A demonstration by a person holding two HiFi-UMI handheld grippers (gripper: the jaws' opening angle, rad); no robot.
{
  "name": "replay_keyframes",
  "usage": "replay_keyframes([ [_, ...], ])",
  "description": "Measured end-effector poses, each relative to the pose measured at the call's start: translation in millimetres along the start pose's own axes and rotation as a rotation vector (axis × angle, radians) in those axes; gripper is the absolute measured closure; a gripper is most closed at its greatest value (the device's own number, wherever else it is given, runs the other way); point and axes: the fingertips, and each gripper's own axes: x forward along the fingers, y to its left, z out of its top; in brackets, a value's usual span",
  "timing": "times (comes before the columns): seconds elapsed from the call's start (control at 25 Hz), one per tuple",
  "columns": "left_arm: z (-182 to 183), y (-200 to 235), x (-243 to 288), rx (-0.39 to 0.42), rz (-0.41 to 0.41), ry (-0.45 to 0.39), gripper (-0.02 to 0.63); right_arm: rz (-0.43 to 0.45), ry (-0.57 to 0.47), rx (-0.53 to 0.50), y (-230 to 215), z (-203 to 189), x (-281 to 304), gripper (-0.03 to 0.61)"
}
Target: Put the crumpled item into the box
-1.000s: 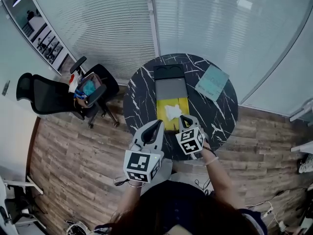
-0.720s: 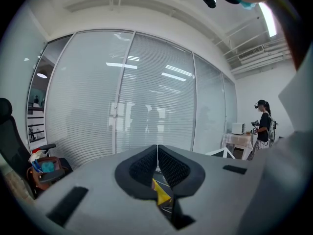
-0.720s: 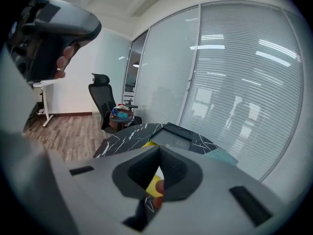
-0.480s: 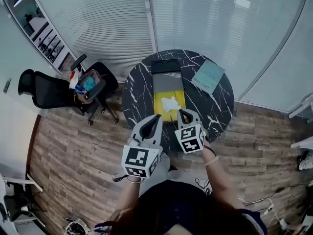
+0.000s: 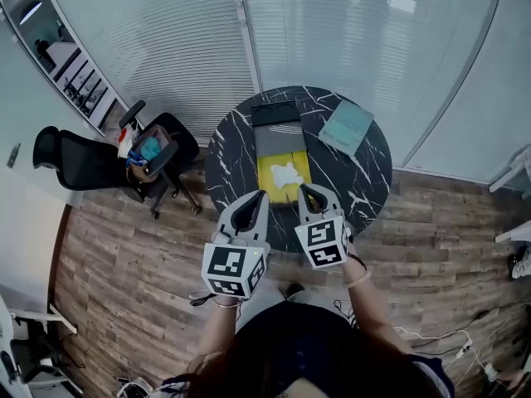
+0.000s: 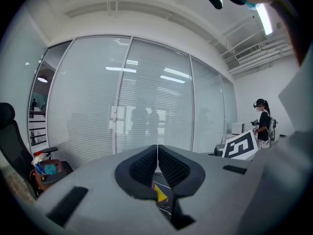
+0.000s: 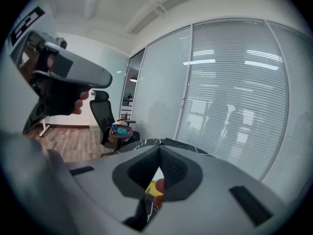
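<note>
Marble table [image 5: 357, 181], crumpled tissue [image 5: 286, 174] on box [image 5: 266, 168] pointing away, left claw [image 5: 253, 199], right claw [image 5: 305, 191] both clenched.

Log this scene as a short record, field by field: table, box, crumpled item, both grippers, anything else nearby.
table: round, black marble
box: long, dark far end, grey middle, yellow near end
crumpled item: white, lying on the yellow end
book: teal, on the table, right of the box
left gripper: jaws together, empty, over the table's near edge
right gripper: jaws together, empty, beside the yellow end
chair: black, on the floor left of the table
</note>
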Motion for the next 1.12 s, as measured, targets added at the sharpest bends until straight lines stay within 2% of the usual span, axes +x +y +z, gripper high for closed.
replay_keyframes([
  [0.4, 3, -3, -21, 0.007, -0.020, -0.012, 0.584, -0.053, -0.095, 0.062, 7, 29, -42, 0.555],
  [1.12, -2, -8, -78, 0.012, -0.055, -0.033, 0.585, -0.130, -0.175, 0.054, 44, 61, -110, 0.555],
])
